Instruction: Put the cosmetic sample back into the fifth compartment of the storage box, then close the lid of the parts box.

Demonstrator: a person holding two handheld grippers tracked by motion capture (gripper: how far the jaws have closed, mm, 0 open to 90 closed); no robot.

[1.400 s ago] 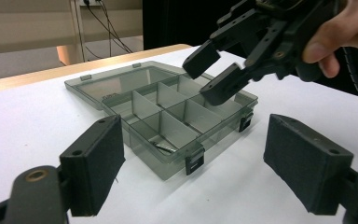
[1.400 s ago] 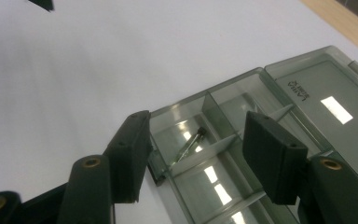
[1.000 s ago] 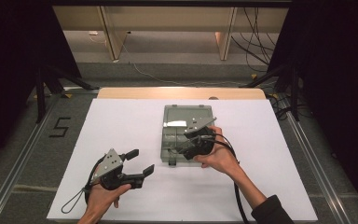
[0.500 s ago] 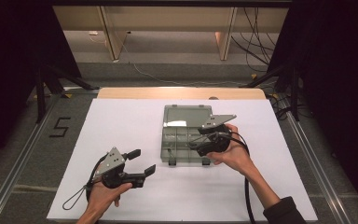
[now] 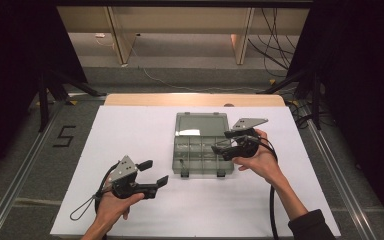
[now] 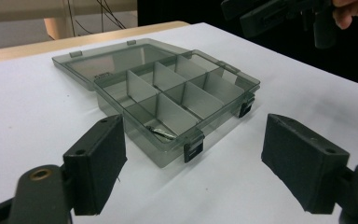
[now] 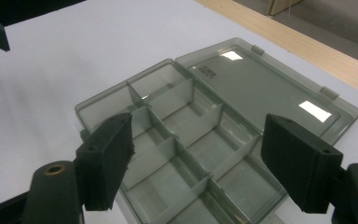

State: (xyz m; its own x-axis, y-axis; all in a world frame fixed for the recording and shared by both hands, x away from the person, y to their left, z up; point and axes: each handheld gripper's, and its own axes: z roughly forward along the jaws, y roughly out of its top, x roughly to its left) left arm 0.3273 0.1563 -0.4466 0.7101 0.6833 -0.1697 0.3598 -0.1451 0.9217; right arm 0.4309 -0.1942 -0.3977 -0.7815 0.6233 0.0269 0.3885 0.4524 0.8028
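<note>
Your right gripper (image 5: pixel 219 143) hangs over the right side of the box (image 5: pixel 201 150), which lies open in the middle of the white table (image 5: pixel 130 130) with its clear lid (image 5: pixel 202 124) folded flat on the far side. Its jaws have just been opening and now stand wide apart with nothing between them; in the right gripper view the compartments sit below and between the two black pads (image 7: pixel 109 154), without touching them. Your right hand (image 5: pixel 257 157) holds that gripper just off the box's right edge.

Your left gripper (image 5: pixel 154 172) rests low on the table, near the box's front left corner but apart from it. Its jaws are also spread, holding nothing. In the left gripper view the box lies ahead, between the two pads (image 6: pixel 98 158), and a small metal part (image 6: pixel 161 132) lies in the front compartment nearest to you. Two black latches (image 6: pixel 192 150) hang on the box's front wall.
</note>
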